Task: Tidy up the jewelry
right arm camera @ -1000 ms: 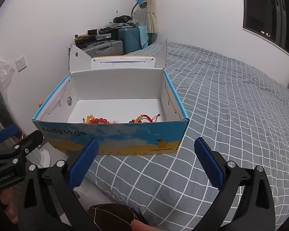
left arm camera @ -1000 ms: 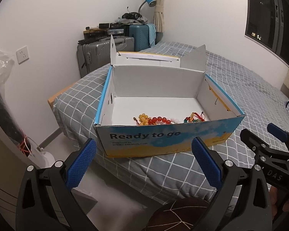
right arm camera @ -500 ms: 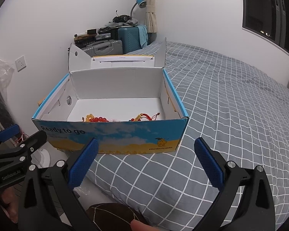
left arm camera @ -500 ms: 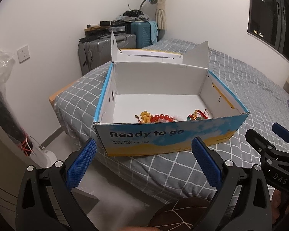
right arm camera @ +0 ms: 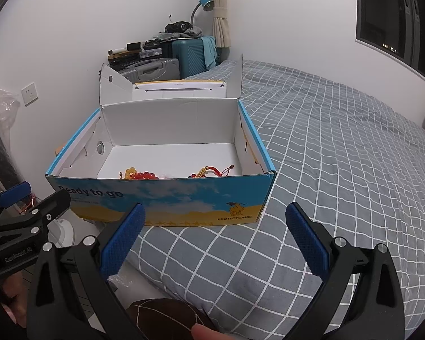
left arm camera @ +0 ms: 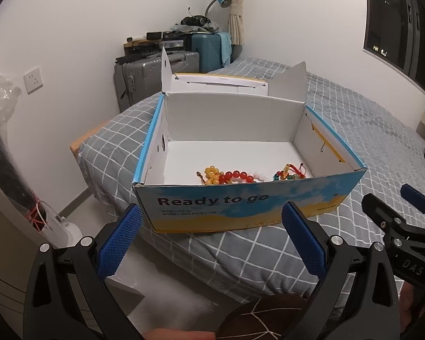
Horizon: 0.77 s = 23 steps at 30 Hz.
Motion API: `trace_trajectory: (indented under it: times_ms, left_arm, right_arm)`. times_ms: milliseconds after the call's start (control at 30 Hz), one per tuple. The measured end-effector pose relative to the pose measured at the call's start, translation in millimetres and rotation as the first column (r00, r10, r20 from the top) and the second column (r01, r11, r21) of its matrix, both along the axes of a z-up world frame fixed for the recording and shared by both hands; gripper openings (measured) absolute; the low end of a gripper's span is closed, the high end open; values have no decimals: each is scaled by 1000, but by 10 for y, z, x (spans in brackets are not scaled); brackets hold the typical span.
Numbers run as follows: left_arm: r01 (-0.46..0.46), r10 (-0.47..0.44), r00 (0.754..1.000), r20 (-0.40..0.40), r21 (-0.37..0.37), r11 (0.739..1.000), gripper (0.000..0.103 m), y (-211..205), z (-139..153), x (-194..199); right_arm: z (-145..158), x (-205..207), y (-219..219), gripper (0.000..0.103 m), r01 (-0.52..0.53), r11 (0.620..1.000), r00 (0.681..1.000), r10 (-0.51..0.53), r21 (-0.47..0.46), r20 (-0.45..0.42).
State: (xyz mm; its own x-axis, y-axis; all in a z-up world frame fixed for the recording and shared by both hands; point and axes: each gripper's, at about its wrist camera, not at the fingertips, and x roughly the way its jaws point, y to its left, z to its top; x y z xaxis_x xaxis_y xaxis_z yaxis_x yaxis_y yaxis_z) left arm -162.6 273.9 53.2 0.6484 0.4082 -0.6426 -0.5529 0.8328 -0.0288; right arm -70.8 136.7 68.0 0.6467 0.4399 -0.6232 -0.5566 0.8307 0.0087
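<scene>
An open blue and yellow cardboard box (left arm camera: 240, 206) (right arm camera: 167, 201) sits on the corner of the bed. Inside lie a yellow bead bracelet (left arm camera: 211, 174) (right arm camera: 130, 171), a red bead bracelet (left arm camera: 236, 176) (right arm camera: 144, 175) and a red and green cord bracelet (left arm camera: 289, 173) (right arm camera: 209, 170), close behind the front wall. My left gripper (left arm camera: 211, 239) is open and empty, in front of the box. My right gripper (right arm camera: 215, 239) is open and empty, in front of the box's right end. Each gripper shows at the edge of the other's view.
The grey checked bed (right arm camera: 340, 153) stretches to the right and far side. Suitcases (left arm camera: 153, 73) piled with clutter stand against the back wall. A white fan base (left arm camera: 62, 226) stands on the floor at the left. A dark window (left arm camera: 405, 22) is on the right wall.
Both grippers have risen a little, so more of the box's inside and the bracelets shows. Both jaws stay open. The bracelets have not moved.
</scene>
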Motion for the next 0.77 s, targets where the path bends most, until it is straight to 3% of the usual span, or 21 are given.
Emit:
trace_trajectory:
  times_ms: [767]
  left_arm:
    - [13, -13, 1000, -1, -17, 1000, 97, -13, -16, 20]
  right_arm:
    - [-18, 28, -31, 95, 4, 1000, 1000, -4, 2, -4]
